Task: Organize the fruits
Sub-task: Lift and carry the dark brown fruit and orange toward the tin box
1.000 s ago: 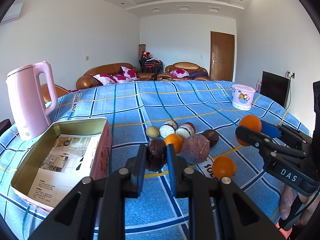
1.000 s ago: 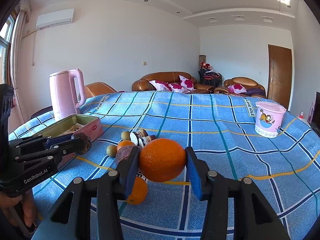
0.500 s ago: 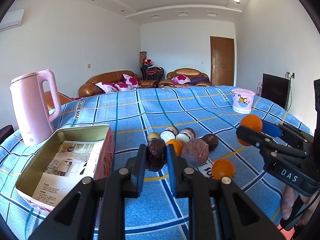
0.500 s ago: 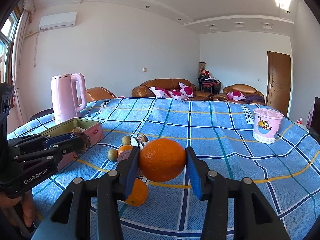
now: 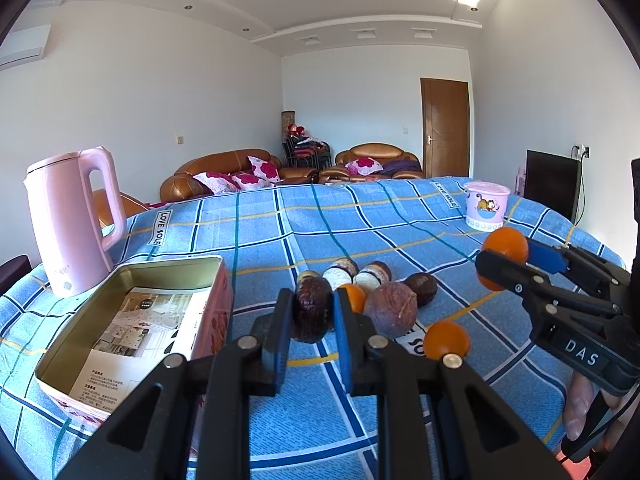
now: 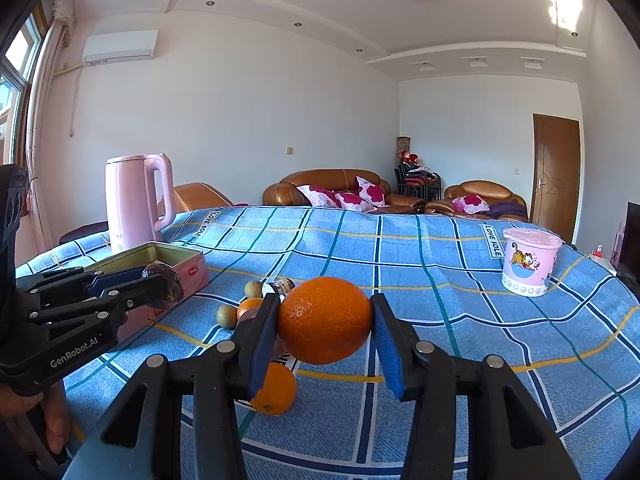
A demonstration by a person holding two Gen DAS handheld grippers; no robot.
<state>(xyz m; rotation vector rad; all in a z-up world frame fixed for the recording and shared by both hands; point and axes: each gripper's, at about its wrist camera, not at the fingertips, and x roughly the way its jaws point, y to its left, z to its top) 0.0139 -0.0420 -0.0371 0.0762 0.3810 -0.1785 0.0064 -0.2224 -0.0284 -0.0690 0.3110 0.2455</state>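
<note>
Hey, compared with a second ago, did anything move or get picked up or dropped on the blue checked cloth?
Nothing was picked up or let go. Both camera views tilted up a little, showing more ceiling. The left gripper stays shut on the dark brown wrinkled fruit, the right gripper on the large orange. The loose fruits and open pink tin box lie as before.

Three oranges (image 5: 446, 339), two small green fruits (image 6: 226, 316), four dark brown fruits (image 5: 311, 314), two pale-topped fruits (image 5: 340, 274), one tin (image 5: 132, 320), one kettle (image 5: 72, 220), one tub (image 5: 486, 206).
</note>
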